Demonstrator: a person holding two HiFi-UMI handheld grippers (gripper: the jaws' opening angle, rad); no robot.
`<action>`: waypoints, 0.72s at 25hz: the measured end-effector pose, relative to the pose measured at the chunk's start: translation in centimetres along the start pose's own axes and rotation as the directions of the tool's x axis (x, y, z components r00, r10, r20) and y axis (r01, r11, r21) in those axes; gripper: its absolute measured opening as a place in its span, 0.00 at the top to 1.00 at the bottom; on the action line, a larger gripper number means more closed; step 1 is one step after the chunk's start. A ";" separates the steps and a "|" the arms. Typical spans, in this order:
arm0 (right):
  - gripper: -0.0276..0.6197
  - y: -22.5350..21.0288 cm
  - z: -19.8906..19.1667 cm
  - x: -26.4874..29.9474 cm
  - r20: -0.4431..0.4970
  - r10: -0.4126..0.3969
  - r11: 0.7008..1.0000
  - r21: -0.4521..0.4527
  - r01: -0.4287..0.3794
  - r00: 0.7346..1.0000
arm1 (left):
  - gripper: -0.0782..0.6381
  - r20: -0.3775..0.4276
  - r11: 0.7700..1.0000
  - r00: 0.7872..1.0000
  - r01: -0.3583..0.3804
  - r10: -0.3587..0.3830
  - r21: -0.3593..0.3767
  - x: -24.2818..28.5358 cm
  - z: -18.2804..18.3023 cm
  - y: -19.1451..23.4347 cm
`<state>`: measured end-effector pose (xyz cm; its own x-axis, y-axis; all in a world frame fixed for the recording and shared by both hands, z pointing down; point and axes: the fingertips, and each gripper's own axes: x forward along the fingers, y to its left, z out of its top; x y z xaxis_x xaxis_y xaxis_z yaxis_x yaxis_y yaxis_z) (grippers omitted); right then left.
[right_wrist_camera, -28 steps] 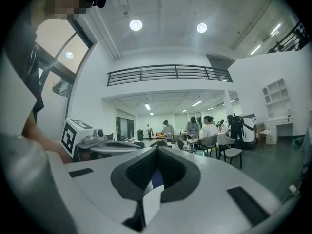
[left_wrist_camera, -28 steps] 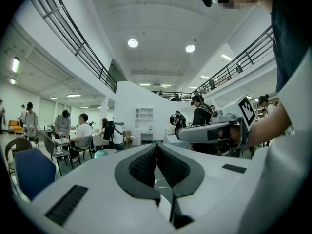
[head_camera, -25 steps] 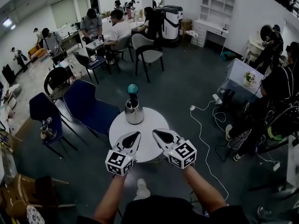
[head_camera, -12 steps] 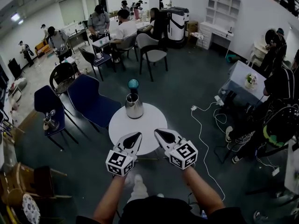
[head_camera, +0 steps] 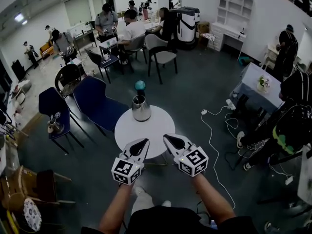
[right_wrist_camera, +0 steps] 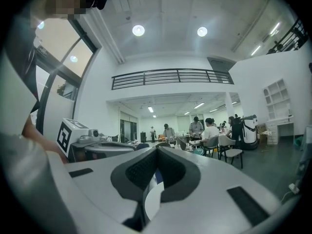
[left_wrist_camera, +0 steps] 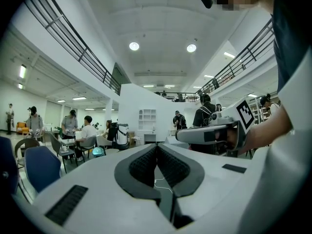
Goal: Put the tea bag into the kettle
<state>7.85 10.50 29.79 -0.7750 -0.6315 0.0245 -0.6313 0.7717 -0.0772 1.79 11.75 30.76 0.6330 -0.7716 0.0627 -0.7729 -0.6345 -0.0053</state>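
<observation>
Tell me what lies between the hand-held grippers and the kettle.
Only bare white tabletop, by the head view: nothing lies between the kettle and the left hand-held gripper or the right hand-held gripper.

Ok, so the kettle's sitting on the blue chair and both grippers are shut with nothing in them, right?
Not quite: the kettle stands on the round white table, near its far edge, not on the blue chair, as the head view shows. The left gripper and right gripper are indeed both shut with nothing in them.
</observation>
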 end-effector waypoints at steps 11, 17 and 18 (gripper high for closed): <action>0.93 1.2 0.4 0.6 0.011 0.013 1.000 -0.004 -0.013 1.000 | 0.87 -0.003 1.000 1.000 -0.013 0.013 0.004 -1.4 -0.1 0.5; 0.93 1.5 0.4 0.6 0.012 -0.006 1.000 -0.012 0.006 1.000 | 0.87 -0.002 1.000 1.000 -0.006 0.006 0.007 -2.3 -0.4 0.9; 0.93 1.6 0.4 0.5 0.013 -0.010 1.000 -0.013 0.010 1.000 | 0.87 -0.002 1.000 1.000 -0.004 0.004 0.007 -2.4 -0.4 0.9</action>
<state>6.48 11.34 29.26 -0.7680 -0.6403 0.0126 -0.6397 0.7660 -0.0640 -0.46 13.03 31.03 0.6297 -0.7742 0.0643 -0.7752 -0.6316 -0.0122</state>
